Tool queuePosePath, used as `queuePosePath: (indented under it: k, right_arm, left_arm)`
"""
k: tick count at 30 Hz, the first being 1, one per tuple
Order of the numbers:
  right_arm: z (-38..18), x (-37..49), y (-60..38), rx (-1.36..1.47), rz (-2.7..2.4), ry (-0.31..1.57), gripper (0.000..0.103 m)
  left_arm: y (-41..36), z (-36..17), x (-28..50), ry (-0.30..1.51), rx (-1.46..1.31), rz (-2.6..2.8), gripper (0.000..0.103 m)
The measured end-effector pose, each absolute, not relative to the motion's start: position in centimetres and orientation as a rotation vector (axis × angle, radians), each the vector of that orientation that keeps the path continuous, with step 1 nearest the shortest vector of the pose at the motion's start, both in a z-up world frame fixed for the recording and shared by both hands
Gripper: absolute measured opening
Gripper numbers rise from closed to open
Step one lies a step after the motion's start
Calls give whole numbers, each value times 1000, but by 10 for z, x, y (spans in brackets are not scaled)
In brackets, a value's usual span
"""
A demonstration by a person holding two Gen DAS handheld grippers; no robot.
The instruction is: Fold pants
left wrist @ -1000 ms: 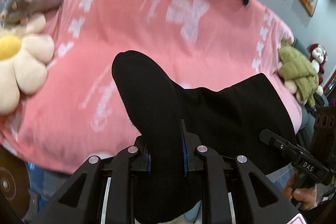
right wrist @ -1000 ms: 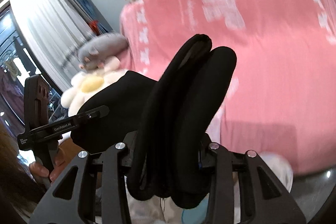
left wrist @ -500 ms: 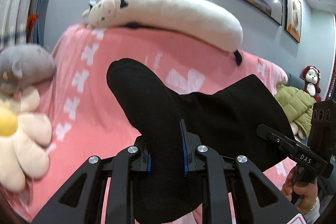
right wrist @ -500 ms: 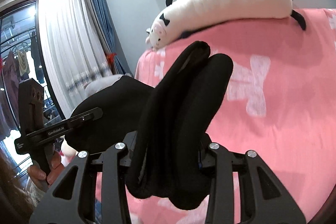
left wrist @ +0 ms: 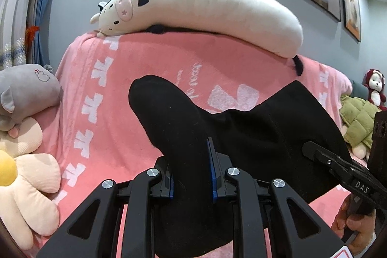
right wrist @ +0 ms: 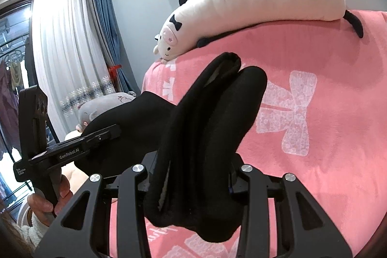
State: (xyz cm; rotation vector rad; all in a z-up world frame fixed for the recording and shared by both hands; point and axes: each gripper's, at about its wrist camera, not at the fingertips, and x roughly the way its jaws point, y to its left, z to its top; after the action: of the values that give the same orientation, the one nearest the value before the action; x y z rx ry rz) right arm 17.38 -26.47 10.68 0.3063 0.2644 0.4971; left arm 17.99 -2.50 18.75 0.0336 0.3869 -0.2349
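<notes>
— Raised since a second ago, both grippers now look across the pink blanket (left wrist: 135, 113) at the wall and framed pictures, where before the blanket filled the view.

— And the pants?

— Black pants (left wrist: 241, 137) hang in the air above the blanket, stretched between the two tools, long axis running left to right. Bunched ends poke forward past each set of jaws, toward the far wall.

— The cushions?

— Long white cow plush (left wrist: 205, 13) lies along the blanket's far edge, head to the left. Flower cushion (left wrist: 26, 187) and grey plush (left wrist: 26, 91) sit at left, green turtle (left wrist: 358, 122) at right.

— Grips?

— Left gripper (left wrist: 191, 175) is pinched narrowly on one fold. Right gripper (right wrist: 191, 175) stands wider, clamped on a thicker, doubled bundle. A hand (right wrist: 46, 200) holds the left tool's handle.
</notes>
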Motion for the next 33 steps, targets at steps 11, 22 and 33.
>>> queuePosePath:
  k: [11,22,33]
  right_arm:
    - [78,222,-264,342,491,310,37]
    - [22,277,-274,409,480,382,37]
    - [-120,301,-322,338,95,600,62]
  left_arm:
    - [-28,170,226,426,47,-204,18]
    - [-27,122,284,481,47,-203,18]
    - [31,-33,360,829,-3,-10,52]
